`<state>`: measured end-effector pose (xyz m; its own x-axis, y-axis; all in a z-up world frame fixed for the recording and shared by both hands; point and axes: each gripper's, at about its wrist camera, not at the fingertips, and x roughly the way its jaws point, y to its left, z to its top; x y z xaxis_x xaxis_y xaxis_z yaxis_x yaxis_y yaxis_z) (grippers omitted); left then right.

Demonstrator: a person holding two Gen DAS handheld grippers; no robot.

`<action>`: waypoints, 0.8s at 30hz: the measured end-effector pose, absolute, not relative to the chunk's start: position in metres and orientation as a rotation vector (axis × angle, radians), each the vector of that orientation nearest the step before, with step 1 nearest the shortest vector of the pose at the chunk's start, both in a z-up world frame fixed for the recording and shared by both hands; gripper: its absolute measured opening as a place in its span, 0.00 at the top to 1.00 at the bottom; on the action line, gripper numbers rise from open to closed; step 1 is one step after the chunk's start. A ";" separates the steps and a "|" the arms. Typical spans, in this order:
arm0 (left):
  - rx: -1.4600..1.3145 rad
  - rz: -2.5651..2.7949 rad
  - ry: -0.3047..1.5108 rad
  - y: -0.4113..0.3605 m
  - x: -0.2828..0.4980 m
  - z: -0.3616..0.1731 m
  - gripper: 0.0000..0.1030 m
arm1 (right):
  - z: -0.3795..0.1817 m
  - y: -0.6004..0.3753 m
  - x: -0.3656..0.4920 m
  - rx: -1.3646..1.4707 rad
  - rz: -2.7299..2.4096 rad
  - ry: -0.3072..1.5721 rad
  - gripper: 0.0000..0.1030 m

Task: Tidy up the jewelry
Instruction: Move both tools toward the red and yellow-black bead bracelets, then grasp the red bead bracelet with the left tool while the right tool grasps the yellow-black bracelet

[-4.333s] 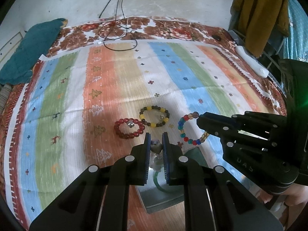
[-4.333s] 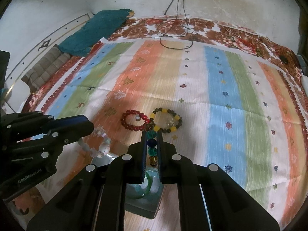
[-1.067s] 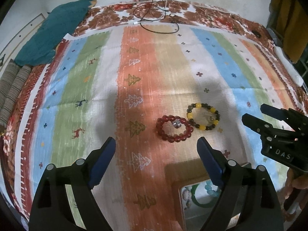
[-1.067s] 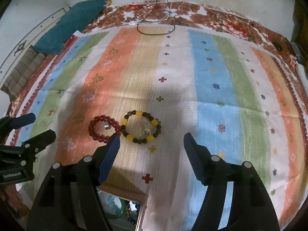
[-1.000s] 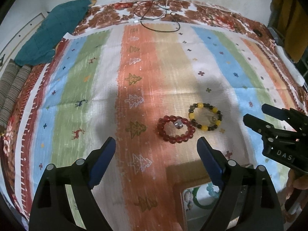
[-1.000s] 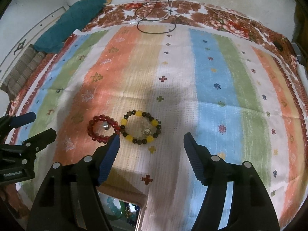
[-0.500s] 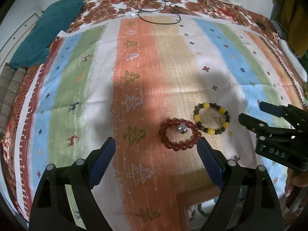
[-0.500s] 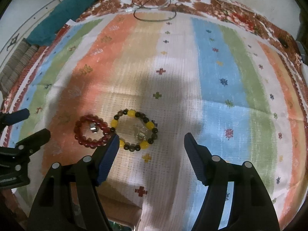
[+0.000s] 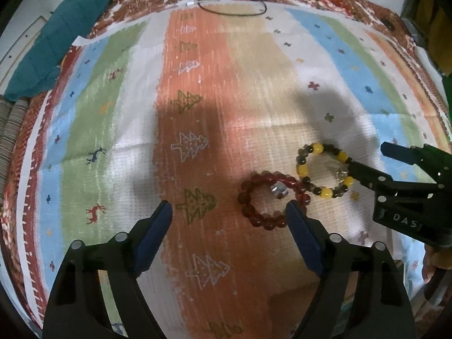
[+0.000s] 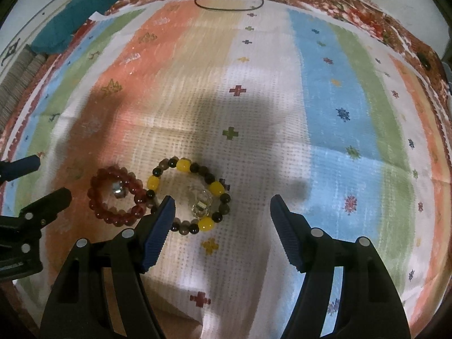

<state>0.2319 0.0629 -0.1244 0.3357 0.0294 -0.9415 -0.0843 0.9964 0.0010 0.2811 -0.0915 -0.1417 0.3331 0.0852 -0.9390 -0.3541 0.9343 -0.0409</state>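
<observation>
- Bracelets lie side by side on a striped cloth point(image 9: 84, 130) patterned with small trees, deer and crosses
- In the left wrist view the left claw point(image 9: 228, 214) has its blue-padded fingers spread wide apart, holding nothing
- The red bead bracelet point(image 9: 271, 197) lies at about 1 o'clock from that claw, its near edge just beside the tip of the right-hand finger point(image 9: 299, 234); whether they touch cannot be told
- A small silver charm point(image 9: 278, 190) sits inside the red ring
- The yellow and dark bead bracelet point(image 9: 325, 173) lies at 2 o'clock, touching the red one
- The right claw point(image 9: 367, 159) comes in from 3 o'clock, one fingertip at the edge of the yellow bracelet
- In the right wrist view the right claw point(image 10: 221, 207) is likewise spread wide and empty
- The yellow and dark bracelet point(image 10: 189, 195) sits at 11 o'clock, partly hidden behind the left-hand finger point(image 10: 158, 228), with a clear bead charm point(image 10: 200, 206) inside it
- The red bracelet point(image 10: 117, 195) lies at 10 o'clock, with the left claw point(image 10: 34, 180) beyond it at 9 o'clock
- A black cable point(image 10: 226, 0) loops at 12 o'clock on the far edge of the cloth
- A teal cloth point(image 9: 56, 36) lies at 10 o'clock
</observation>
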 end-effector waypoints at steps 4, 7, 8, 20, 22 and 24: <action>-0.043 0.068 1.253 0.063 0.235 -0.134 0.25 | -0.148 -0.087 0.287 -0.268 0.295 1.211 0.32; -0.033 0.083 1.270 0.065 0.238 -0.141 0.28 | -0.154 -0.084 0.290 -0.276 0.298 1.224 0.33; -0.033 0.086 1.274 0.066 0.239 -0.144 0.29 | -0.156 -0.083 0.291 -0.281 0.297 1.227 0.35; -0.047 0.057 1.325 0.065 0.248 -0.168 0.43 | -0.174 -0.078 0.302 -0.314 0.288 1.244 0.60; -0.045 0.056 1.326 0.064 0.249 -0.171 0.50 | -0.175 -0.077 0.303 -0.324 0.285 1.235 0.68; -0.047 0.053 1.324 0.062 0.250 -0.173 0.55 | -0.175 -0.079 0.305 -0.320 0.286 1.233 0.78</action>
<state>0.2497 0.0623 -0.1735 0.2432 0.0123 -0.9699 -0.0660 0.9978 -0.0039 0.3048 -0.0788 -0.1753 0.3063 0.0403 -0.9511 -0.3821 0.9203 -0.0841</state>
